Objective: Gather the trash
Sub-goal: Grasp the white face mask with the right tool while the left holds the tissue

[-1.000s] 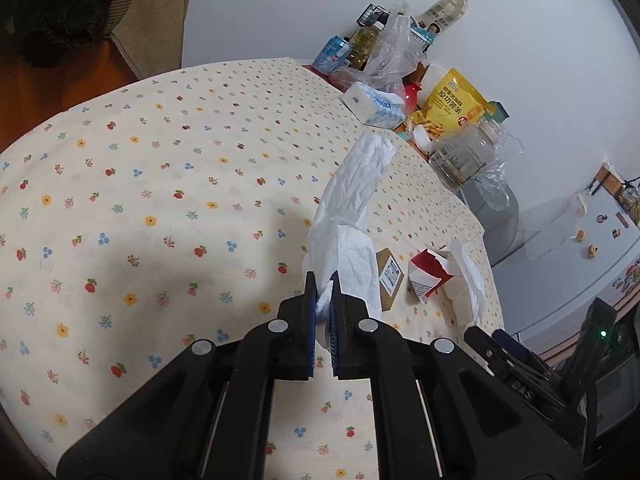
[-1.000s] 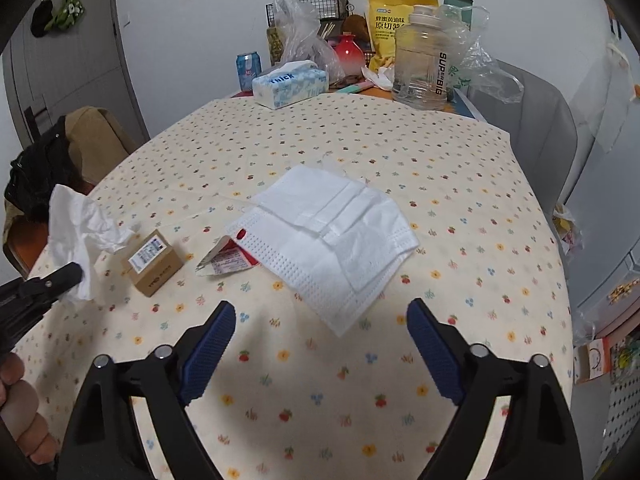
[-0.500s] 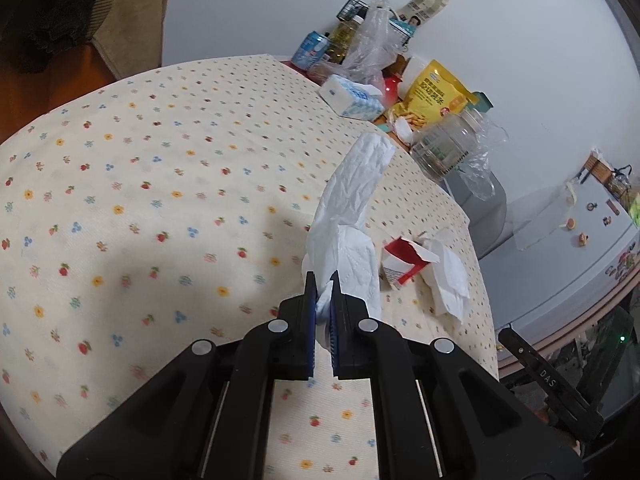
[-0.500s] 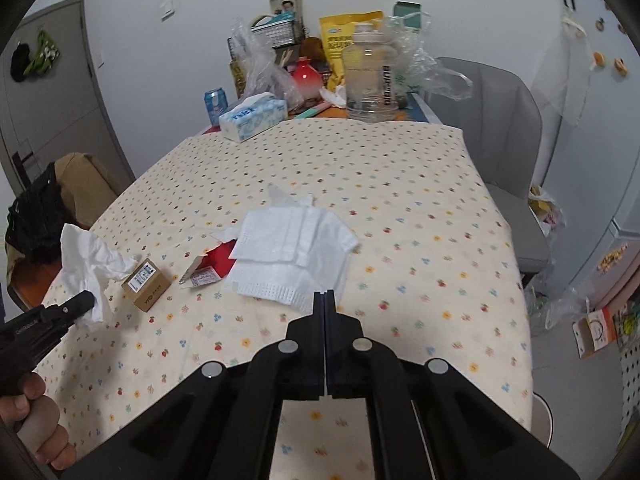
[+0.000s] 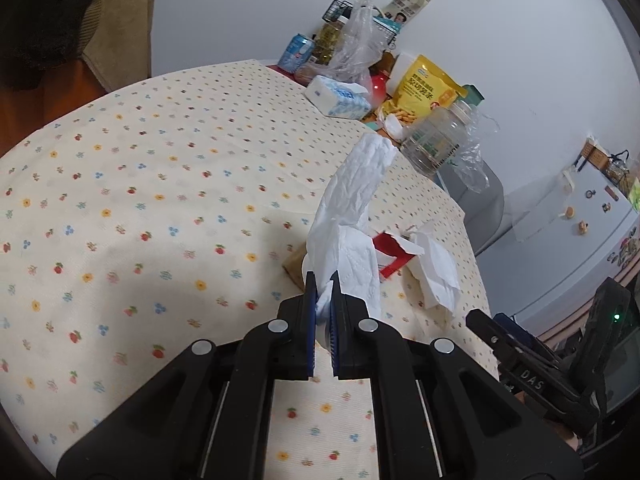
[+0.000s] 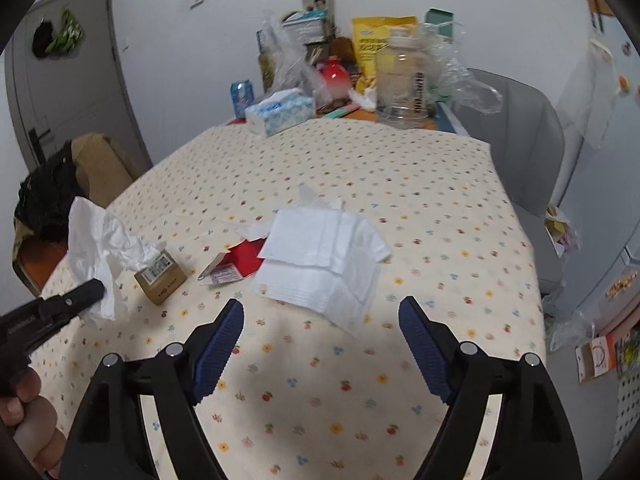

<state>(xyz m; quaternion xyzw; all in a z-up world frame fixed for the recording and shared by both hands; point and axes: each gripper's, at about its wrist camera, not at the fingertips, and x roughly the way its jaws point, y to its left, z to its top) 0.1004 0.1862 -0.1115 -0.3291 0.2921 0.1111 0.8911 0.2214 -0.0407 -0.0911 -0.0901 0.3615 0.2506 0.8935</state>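
Note:
My left gripper (image 5: 323,286) is shut on a crumpled white tissue (image 5: 352,216) and holds it above the floral tablecloth (image 5: 160,184); the tissue also shows in the right wrist view (image 6: 100,252). My right gripper (image 6: 320,320) is open and empty, just short of a flat white paper napkin (image 6: 324,264). The napkin partly covers a torn red wrapper (image 6: 240,264). A small brown cardboard box (image 6: 160,276) lies left of the wrapper.
At the table's far end stand a tissue box (image 6: 280,110), a drinks can (image 6: 242,94), a clear jug (image 6: 404,76), a yellow snack bag (image 6: 374,40) and plastic bags. A grey chair (image 6: 524,152) is at the right, a brown chair (image 6: 100,160) at the left.
My right gripper went from open to shut and is open again, now nearer the napkin. My left gripper has kept hold of the tissue and shifted slightly.

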